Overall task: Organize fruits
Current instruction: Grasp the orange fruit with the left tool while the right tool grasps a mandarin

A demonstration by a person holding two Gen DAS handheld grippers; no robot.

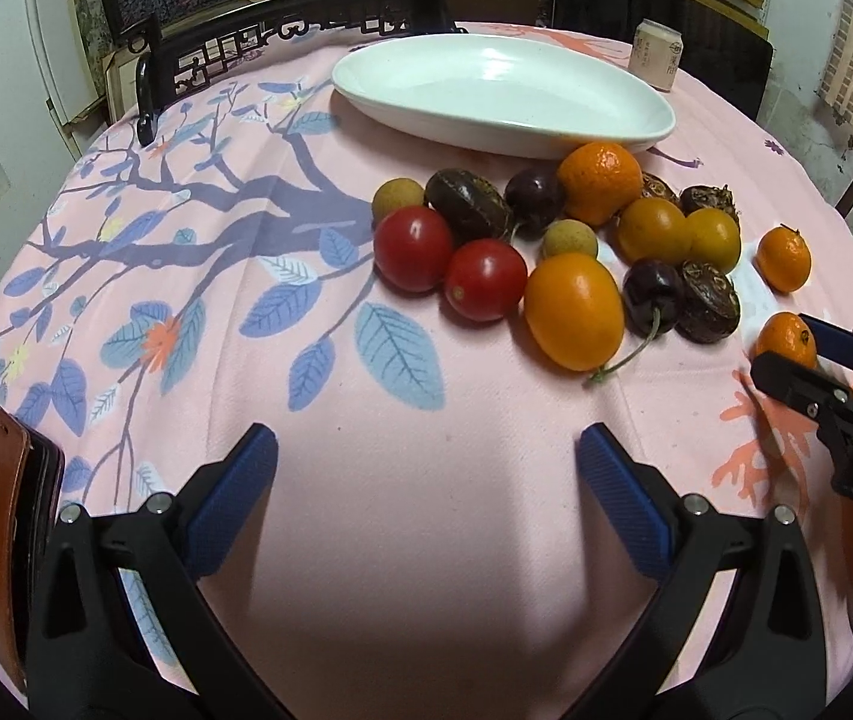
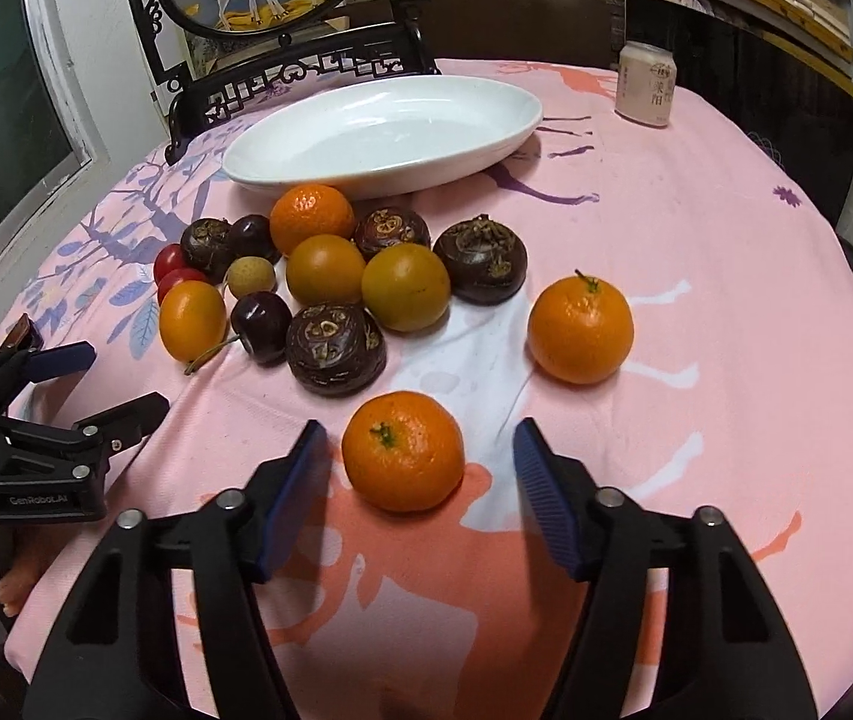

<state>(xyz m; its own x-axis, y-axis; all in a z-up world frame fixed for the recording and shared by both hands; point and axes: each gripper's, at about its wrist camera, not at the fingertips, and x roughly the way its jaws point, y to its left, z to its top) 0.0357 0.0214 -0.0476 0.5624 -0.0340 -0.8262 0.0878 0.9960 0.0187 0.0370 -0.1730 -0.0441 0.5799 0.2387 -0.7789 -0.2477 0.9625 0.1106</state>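
Left tool (image 1: 426,492) hangs low over bare pink cloth at the bottom of its own view, jaws spread wide, nothing between them. It looks like the idle partner for now.

Middle of the right wrist view: the pile of fruit (image 2: 330,288) sits unsorted on the worktop (image 2: 696,252), tomatoes, cherries, dark water chestnuts and oranges bunched just below the white dish (image 2: 522,120), which holds nothing yet. So sorting looks barely begun.

Lower centre of that view, the action: the right tool (image 2: 420,468) is wide open, straddling the near mandarin (image 2: 402,450), pads on either side but not touching. The grasp is lining up. Next it needs a little more reach forward, then a gentle squeeze and a lift up towards the dish.

In the way: the pile lies between mandarin and dish. A second mandarin (image 2: 580,330) sits apart to the right, and a can (image 2: 645,84) stands upper right.
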